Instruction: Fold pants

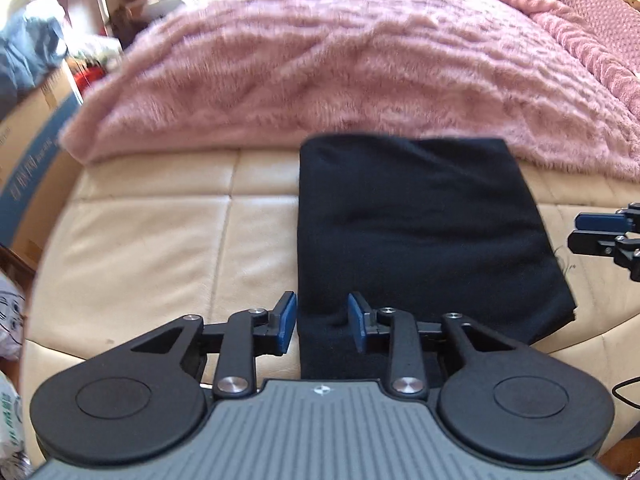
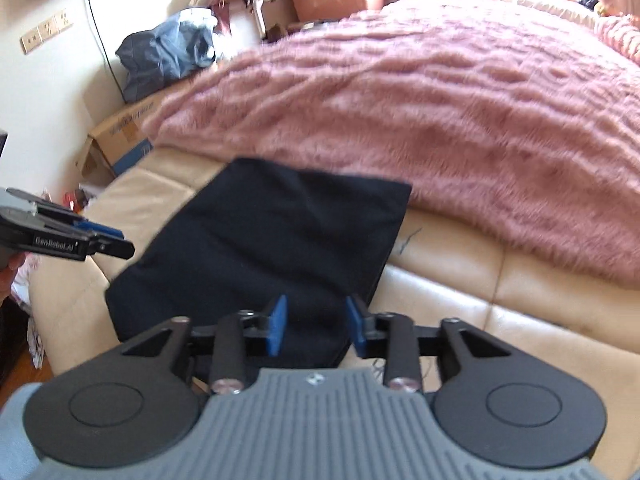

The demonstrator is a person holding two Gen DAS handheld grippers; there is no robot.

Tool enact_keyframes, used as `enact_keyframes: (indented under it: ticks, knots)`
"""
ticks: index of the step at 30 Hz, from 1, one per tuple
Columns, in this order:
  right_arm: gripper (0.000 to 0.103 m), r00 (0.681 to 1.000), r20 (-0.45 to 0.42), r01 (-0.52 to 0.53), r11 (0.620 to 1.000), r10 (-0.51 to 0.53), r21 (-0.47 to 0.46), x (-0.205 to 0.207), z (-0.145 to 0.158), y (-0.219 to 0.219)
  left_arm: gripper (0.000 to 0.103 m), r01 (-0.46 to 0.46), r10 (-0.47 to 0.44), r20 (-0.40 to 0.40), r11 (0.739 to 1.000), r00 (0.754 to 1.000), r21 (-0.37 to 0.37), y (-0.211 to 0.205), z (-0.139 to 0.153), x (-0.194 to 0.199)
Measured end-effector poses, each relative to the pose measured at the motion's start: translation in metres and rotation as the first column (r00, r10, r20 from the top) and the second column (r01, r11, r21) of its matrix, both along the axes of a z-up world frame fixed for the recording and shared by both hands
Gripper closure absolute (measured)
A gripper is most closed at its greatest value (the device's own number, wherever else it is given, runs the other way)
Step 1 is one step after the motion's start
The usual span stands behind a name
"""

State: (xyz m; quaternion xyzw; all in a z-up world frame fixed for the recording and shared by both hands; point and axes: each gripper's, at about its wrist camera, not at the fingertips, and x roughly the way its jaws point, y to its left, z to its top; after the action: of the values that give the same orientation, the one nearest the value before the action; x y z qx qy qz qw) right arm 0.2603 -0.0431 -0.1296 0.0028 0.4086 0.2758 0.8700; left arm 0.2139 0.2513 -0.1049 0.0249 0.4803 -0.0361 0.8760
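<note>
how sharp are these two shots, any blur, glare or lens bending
Left wrist view: the claw is crisp, the pink blanket smeared by motion blur, the black pants soft-edged, and the cream cushion bows with the fisheye. Right wrist view: the claw is sharp, the blanket streaky, and sunlight washes out the top right corner.

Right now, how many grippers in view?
2. The left gripper is above the near left edge of the folded black pants; the right gripper is above their near right edge. Both open, holding nothing.
</note>
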Motion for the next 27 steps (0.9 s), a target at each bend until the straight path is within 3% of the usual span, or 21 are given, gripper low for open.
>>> enact_keyframes:
  ticks: [3,6,8,9,13,18,21,27]
  knots:
    - [0.055,0.997,0.067,0.032,0.999,-0.034,0.021,-0.014,0.037,-0.011,0.061,-0.032,0.027,0.133,0.999,0.991,0.036,-0.011,0.043,-0.022]
    - [0.044,0.984,0.155,0.079,0.996,-0.083,0.03,-0.035,0.079,-0.021,0.042,-0.086,0.067,0.265,0.994,0.962,0.063,-0.028,0.084,-0.047]
    - [0.027,0.97,0.209,0.115,0.992,-0.122,0.045,-0.053,0.106,-0.026,0.03,-0.115,0.081,0.35,0.991,0.933,0.075,-0.044,0.109,-0.066]
    - [0.025,0.962,0.234,0.132,0.99,-0.14,0.05,-0.064,0.119,-0.028,0.022,-0.128,0.088,0.382,0.988,0.92,0.081,-0.051,0.119,-0.074]
    - [0.022,0.937,0.313,0.135,0.986,-0.158,0.094,-0.11,0.154,-0.035,0.012,-0.193,0.13,0.479,0.977,0.868,0.085,-0.082,0.146,-0.108]
    - [0.022,0.899,0.378,0.187,0.974,-0.221,0.126,-0.171,0.16,-0.04,0.007,-0.251,0.199,0.523,0.967,0.829,0.03,-0.105,0.15,-0.147]
    - [0.022,0.886,0.401,0.21,0.972,-0.233,0.103,-0.205,0.147,-0.038,0.007,-0.275,0.222,0.513,0.961,0.829,0.028,-0.115,0.139,-0.164]
    - [0.022,0.896,0.373,0.232,0.97,-0.241,0.068,-0.246,0.114,-0.038,0.007,-0.247,0.194,0.448,0.967,0.872,0.062,-0.13,0.1,-0.192]
